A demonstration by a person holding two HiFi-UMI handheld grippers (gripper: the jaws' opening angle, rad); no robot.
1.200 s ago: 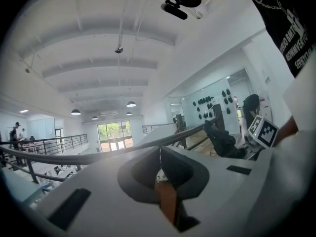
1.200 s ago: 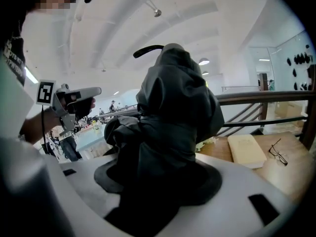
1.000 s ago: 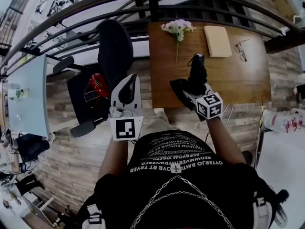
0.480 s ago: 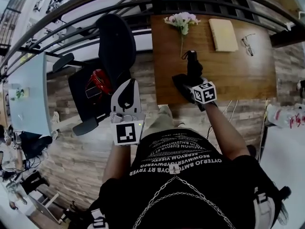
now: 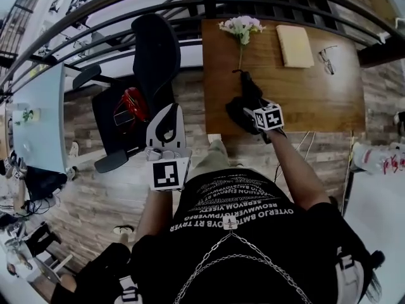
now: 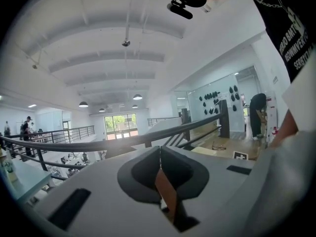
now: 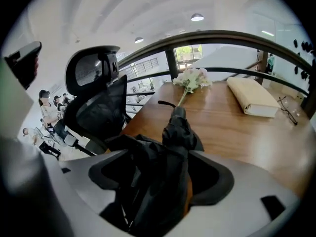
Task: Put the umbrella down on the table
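**Item:** black folded umbrella (image 7: 178,132).
**Location:** near left part of the wooden table (image 5: 316,100), lying lengthwise from near to far. Its far tip lay just short of the stem of the flower sprig (image 5: 240,25). The far end appeared to rest on the tabletop. The near end lay between the jaws of the right gripper (image 7: 163,158).

**Right gripper:** angled down over the table's near edge. Its jaws were opening and stood wide, with crumpled canopy fabric between them and a gap at either side. No firm pinch was evident.

**Left gripper** (image 6: 159,154): jaws closed together, nothing held. It was carried off the table to the left, near the black office chair (image 5: 152,62).

**Also on the table:** cream book (image 5: 295,45) and spectacles (image 5: 324,59), far right, well apart from the umbrella.

**Handling note (judgement):** the step in hand was the release.
- The jaws should finish opening before any withdrawal.
- The gripper should then draw back along the umbrella's own line, toward the near edge and slightly upward, so that loose fabric did not snag on a pad.
- The near end lay close to the table's edge, so a dragged fold could pull the umbrella off.
- Sideways movement was best avoided, with the flower stem just beyond the tip.
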